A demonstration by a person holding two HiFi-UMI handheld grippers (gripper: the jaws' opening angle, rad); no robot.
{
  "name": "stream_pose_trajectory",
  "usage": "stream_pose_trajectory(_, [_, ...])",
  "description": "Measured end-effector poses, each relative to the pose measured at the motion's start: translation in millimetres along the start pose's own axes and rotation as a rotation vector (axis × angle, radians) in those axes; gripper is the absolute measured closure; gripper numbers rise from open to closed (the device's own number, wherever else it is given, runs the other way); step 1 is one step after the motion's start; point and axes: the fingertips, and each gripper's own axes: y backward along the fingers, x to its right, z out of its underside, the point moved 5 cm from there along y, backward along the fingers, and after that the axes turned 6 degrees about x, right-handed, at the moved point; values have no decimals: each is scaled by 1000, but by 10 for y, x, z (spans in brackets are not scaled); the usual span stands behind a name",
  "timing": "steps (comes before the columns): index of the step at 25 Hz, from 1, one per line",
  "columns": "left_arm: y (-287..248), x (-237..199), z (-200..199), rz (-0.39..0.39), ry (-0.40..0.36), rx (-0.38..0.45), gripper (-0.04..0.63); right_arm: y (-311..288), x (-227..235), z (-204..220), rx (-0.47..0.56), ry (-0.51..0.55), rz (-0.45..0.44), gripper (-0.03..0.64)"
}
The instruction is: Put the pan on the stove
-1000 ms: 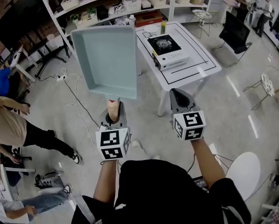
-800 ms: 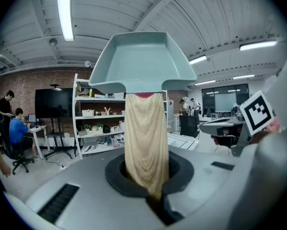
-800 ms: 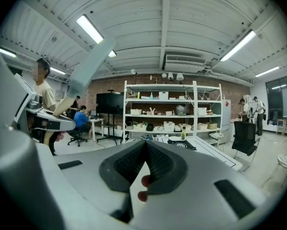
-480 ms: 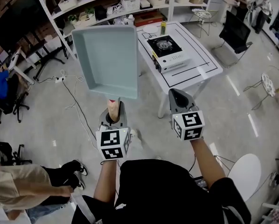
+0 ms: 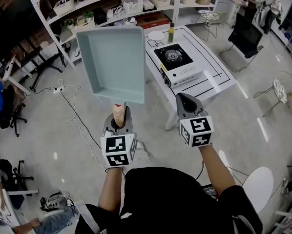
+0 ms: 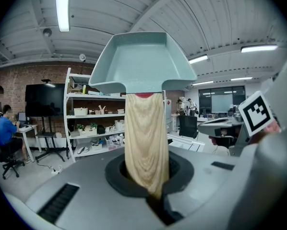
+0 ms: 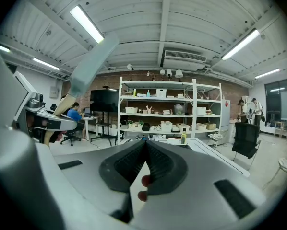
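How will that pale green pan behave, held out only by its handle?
Probably stiff: the pan shows no sag jutting beyond the left gripper. Likely front-heavy, since its broad body sits far past the narrow wooden handle, so it may droop or twist. The smooth handle could slip.

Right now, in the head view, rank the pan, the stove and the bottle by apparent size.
Largest: pan, though it is held much nearer the camera, which makes it look bigger.
Then: stove.
Smallest: bottle.

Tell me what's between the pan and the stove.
In the head view, only a bare strip of the white table separates the pan from the stove; nothing stands there.
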Motion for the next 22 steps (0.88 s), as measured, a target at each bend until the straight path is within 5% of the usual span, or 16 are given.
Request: stream_pose_trajectory(22, [-1537, -1546, -290, 72, 12, -57, 581, -2156, -163, -407, -31, 5, 43, 615])
